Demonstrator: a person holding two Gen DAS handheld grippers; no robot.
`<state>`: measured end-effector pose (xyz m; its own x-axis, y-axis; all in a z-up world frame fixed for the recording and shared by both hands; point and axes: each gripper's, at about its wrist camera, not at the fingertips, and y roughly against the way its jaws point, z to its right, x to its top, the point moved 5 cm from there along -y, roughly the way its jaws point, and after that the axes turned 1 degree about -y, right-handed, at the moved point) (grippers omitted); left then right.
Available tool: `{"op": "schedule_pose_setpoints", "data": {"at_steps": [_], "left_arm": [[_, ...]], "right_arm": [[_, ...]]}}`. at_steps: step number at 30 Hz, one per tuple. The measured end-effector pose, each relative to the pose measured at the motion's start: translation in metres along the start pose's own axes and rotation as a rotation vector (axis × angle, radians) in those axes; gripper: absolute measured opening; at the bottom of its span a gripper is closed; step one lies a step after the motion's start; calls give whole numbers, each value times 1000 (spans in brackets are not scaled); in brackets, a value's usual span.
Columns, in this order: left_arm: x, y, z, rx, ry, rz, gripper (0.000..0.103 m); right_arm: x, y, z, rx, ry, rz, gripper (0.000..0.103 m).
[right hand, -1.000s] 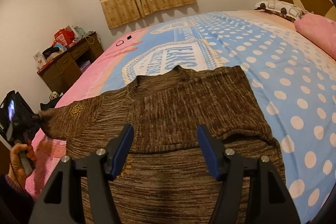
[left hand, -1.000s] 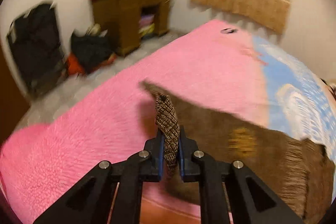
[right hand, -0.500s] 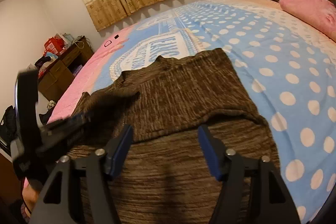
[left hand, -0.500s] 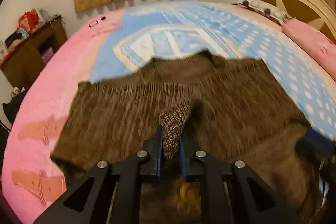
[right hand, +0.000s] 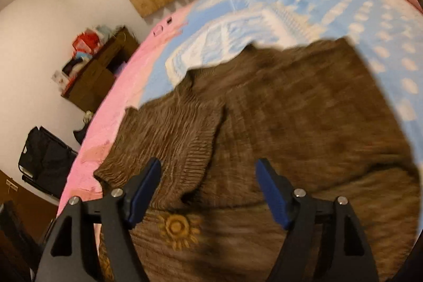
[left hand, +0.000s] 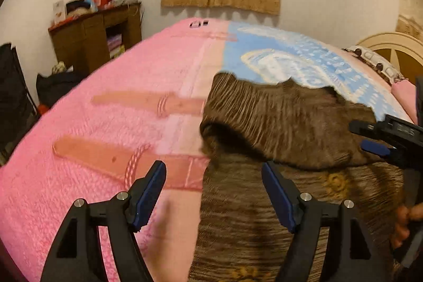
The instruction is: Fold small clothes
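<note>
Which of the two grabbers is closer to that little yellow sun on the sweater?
The right gripper, I think: the yellow sun lies just beneath its open jaws. The left gripper hovers at the brown sweater's left edge, over the pink blanket.

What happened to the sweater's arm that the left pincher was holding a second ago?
The left gripper carried the sleeve across onto the brown sweater, let go and opened. The right gripper stayed open, hovering. The sweater's body stayed on the bed.
</note>
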<state>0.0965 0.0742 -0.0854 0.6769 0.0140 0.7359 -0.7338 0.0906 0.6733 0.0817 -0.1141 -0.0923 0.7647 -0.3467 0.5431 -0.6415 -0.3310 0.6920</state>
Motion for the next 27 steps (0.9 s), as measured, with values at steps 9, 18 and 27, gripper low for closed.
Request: {"op": "schedule_pose_setpoints", "data": {"at_steps": [9,18,27], "left_arm": [[-21,-23,-11,-19,75,-81,75],[-22,-25,-8,17,42,-80,75],[-22,-30,-3,35,19,-81,79]], "right_arm": [[-4,-40,-28,-203,200,14,18],[43,-3,-44,-275,407,154,7],[47,-14,7,-137,215,61,41]]}}
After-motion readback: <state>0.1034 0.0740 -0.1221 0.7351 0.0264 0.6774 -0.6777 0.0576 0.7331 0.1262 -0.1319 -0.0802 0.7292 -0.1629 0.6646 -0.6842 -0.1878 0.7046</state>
